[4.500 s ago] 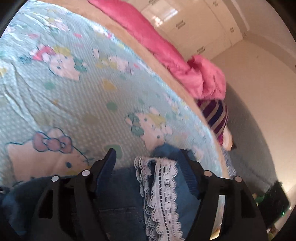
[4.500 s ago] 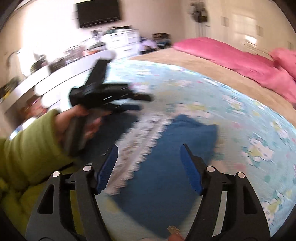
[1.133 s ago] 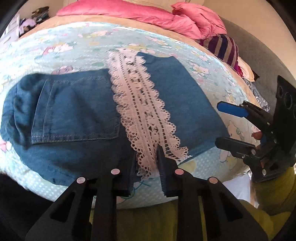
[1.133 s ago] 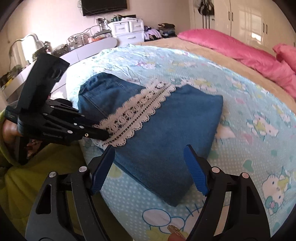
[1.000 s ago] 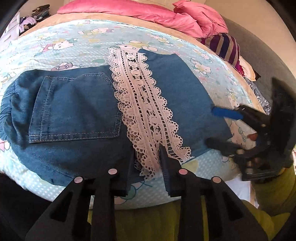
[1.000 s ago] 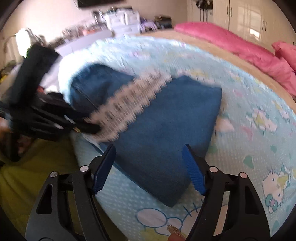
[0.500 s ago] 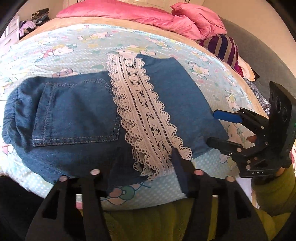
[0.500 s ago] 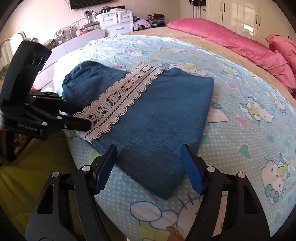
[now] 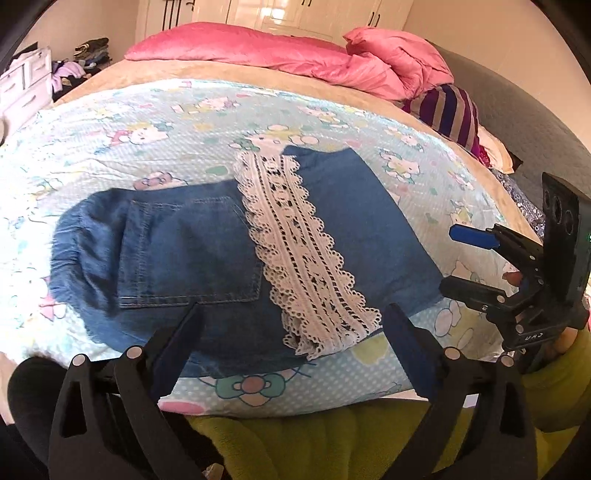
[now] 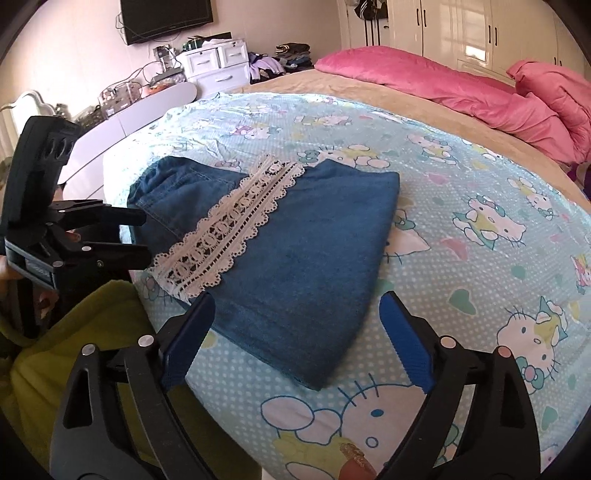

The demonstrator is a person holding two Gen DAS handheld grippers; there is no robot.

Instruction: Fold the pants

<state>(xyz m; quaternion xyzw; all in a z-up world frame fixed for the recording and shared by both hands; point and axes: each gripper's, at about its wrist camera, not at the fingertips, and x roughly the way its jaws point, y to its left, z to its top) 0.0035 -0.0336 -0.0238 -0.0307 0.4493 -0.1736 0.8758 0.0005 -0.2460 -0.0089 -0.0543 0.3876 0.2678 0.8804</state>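
Blue denim pants lie folded on the bed's front edge, with a white lace trim running across the top fold. They also show in the right wrist view, lace to the left. My left gripper is open and empty, just in front of the pants' near edge. My right gripper is open and empty, just in front of the folded end. The right gripper shows in the left wrist view, and the left gripper in the right wrist view.
A light blue cartoon-print sheet covers the bed. A pink duvet and a striped garment lie at the far side. White drawers, a TV and a cluttered desk stand beyond the bed. My green sleeve is at the bed edge.
My left gripper, shut on the lace edge a second ago, has opened, let go and drawn back. The pants lie still. The right gripper stayed open.
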